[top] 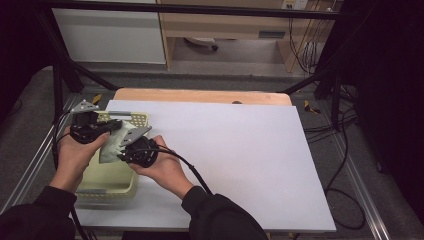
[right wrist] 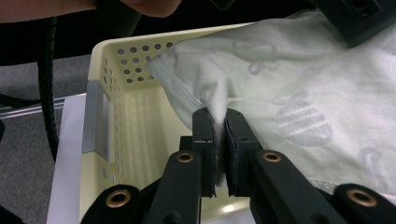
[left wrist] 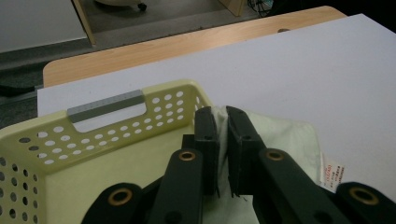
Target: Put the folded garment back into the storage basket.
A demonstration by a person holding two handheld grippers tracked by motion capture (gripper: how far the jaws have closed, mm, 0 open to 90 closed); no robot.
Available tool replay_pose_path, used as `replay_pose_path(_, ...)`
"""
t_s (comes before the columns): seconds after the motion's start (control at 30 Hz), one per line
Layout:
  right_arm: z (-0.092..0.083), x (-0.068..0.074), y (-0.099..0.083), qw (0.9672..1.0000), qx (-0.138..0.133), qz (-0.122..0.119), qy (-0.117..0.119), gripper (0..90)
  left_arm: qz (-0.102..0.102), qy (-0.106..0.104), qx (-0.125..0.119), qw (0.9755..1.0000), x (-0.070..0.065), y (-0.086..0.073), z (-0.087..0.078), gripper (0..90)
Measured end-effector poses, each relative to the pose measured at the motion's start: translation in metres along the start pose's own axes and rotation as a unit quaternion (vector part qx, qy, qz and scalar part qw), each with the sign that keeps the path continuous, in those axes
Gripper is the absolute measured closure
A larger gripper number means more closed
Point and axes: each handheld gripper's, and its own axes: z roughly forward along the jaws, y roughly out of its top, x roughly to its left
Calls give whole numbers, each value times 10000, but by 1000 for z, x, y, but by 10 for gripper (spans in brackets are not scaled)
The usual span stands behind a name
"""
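Note:
A pale green cloth (top: pixel 111 147) with a faint bee print hangs over the right rim of a pale yellow perforated basket (top: pixel 112 180) at the table's left. My left gripper (top: pixel 102 131) is shut on the cloth at the basket's far right corner; in the left gripper view the cloth (left wrist: pixel 285 135) is pinched between the closed jaws (left wrist: pixel 223 122). My right gripper (top: pixel 122 152) is shut on a fold of the same cloth (right wrist: pixel 289 93) near the basket's right rim, the fabric bunching up between its jaws (right wrist: pixel 219 122). Both hands sit close together.
The basket (left wrist: pixel 121 140) has grey handle strips (left wrist: pixel 106 105) at its ends. A white sheet (top: pixel 235 160) covers the table, whose wooden edge (top: pixel 200 95) shows at the back. Cables trail off the table's right side onto the floor. Black frame bars stand around the table.

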Motion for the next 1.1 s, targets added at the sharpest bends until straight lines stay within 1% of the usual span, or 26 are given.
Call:
replay_pose_path(0.13, 4, 0, 0, 10000, -5, -11, 35, 844, -3, 36, 23, 10000, 3, -1, 0, 839)
replay_pose_path(0.23, 7, 0, 0, 10000, 23, -55, 14, 844, -18, 47, 48, 10000, 5, -2, 0, 839)
replay_pose_path(0.3, 7, 0, 0, 10000, 2, -43, 18, 844, -13, 73, 22, 10000, 5, -3, 0, 839)
replay_pose_path(0.4, 9, -1, -1, 10000, -15, -85, -22, 844, -26, 81, 0, 10000, 7, -5, 0, 839)
replay_pose_path(0.47, 11, -1, -2, 10000, -6, -58, -55, 845, -59, 82, -4, 9999, 8, -5, 1, 839)
replay_pose_path(0.7, 15, -5, -5, 9998, -220, 20, 36, 845, -108, 99, -18, 9999, 12, -8, 1, 839)
replay_pose_path(0.8, 15, -4, -4, 9997, -223, 4, 27, 845, -29, 133, -13, 9999, 12, -9, 0, 838)
replay_pose_path(0.9, 16, -3, -4, 9997, -223, -20, 33, 844, -145, 40, -68, 9999, 14, -10, -2, 838)
replay_pose_path(1.0, 18, -3, -6, 9998, -196, 9, 38, 845, -104, 88, -23, 9999, 15, -10, -1, 839)
replay_pose_path(1.03, 19, -3, -6, 9998, -189, 5, 33, 844, -110, 100, -38, 9999, 16, -11, 0, 839)
replay_pose_path(1.1, 19, -4, -6, 9998, -197, 13, 26, 844, -58, 161, -56, 9998, 17, -11, 0, 839)
